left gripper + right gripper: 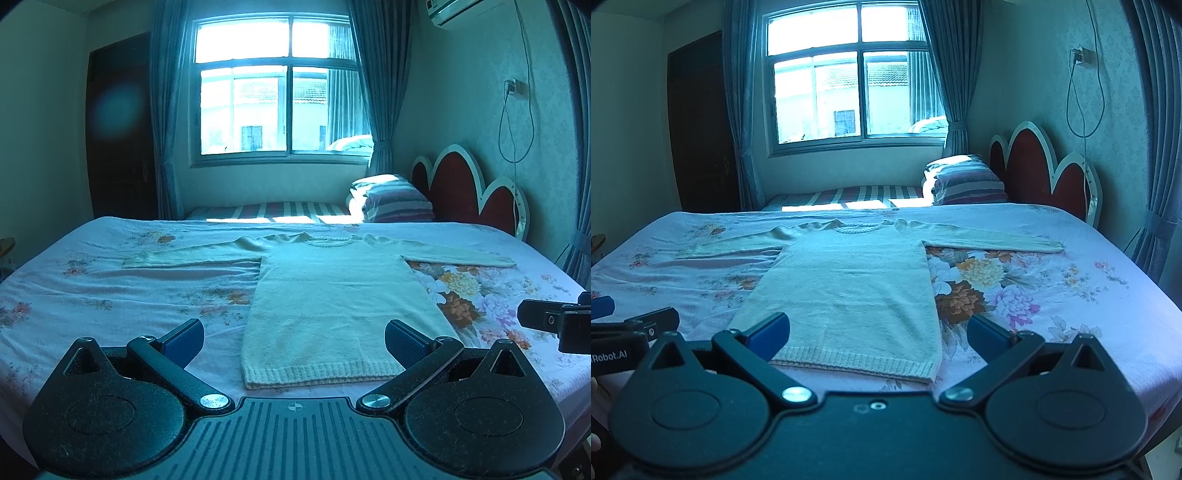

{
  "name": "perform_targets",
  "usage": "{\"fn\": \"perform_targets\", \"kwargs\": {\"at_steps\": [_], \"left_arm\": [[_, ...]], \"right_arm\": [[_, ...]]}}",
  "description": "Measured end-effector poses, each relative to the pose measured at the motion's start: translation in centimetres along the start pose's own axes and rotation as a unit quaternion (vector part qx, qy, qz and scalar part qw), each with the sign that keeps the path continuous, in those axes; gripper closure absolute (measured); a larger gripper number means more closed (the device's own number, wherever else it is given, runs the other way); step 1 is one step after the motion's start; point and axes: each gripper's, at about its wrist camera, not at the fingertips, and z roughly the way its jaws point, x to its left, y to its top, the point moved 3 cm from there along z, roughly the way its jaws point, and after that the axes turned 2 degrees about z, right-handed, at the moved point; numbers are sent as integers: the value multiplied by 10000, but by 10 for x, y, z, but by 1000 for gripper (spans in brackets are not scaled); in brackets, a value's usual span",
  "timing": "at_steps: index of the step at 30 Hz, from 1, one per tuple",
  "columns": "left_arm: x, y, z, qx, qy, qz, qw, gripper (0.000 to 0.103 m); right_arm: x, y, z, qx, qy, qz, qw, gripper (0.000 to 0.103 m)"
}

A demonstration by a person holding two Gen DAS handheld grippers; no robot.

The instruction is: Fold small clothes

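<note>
A small cream knitted sweater lies flat on the bed, face up, hem nearest me, both sleeves spread out to the sides; it also shows in the right wrist view. My left gripper is open and empty, hovering just before the hem, its blue pads either side of the hem's width. My right gripper is open and empty, over the hem's right part. The right gripper shows at the right edge of the left wrist view.
The bed carries a pale floral sheet with a large flower print right of the sweater. A red scalloped headboard and striped pillows stand at the far right. A window, curtains and dark door lie beyond.
</note>
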Motion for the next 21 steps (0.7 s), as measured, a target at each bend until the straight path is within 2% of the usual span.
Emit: {"fn": "perform_targets", "kwargs": {"at_steps": [21], "left_arm": [[-4, 1, 0, -41, -45, 9, 10000, 0]], "right_arm": [[-2, 0, -1, -9, -11, 19, 10000, 0]]}}
